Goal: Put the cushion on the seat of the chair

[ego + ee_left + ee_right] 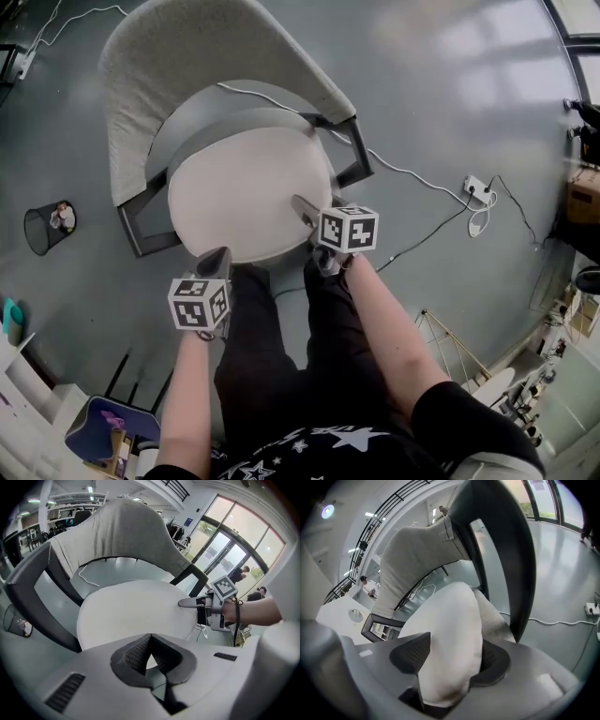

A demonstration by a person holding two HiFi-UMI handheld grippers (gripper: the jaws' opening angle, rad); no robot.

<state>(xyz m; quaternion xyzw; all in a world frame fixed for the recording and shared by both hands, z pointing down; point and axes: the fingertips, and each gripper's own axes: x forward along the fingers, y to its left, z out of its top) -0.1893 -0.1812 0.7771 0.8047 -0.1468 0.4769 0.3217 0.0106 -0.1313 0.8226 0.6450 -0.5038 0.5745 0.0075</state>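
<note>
A round off-white cushion (pixel 248 192) lies on the seat of the grey chair (pixel 187 56), inside its curved backrest. My left gripper (pixel 217 258) is at the cushion's near left rim. In the left gripper view its jaws (pixel 150 641) meet at the tips, pinched on the cushion (pixel 136 606) edge. My right gripper (pixel 302 208) is at the near right rim. There the cushion's (pixel 450 634) fat edge sits unsqueezed between the wide jaws of the right gripper (pixel 454 653).
A dark chair arm (pixel 506 550) rises close on the right gripper's right. On the floor are a wire waste basket (pixel 42 228), a white cable (pixel 412 173) and a power strip (pixel 476 187). The person's legs (pixel 272 347) stand against the seat's front.
</note>
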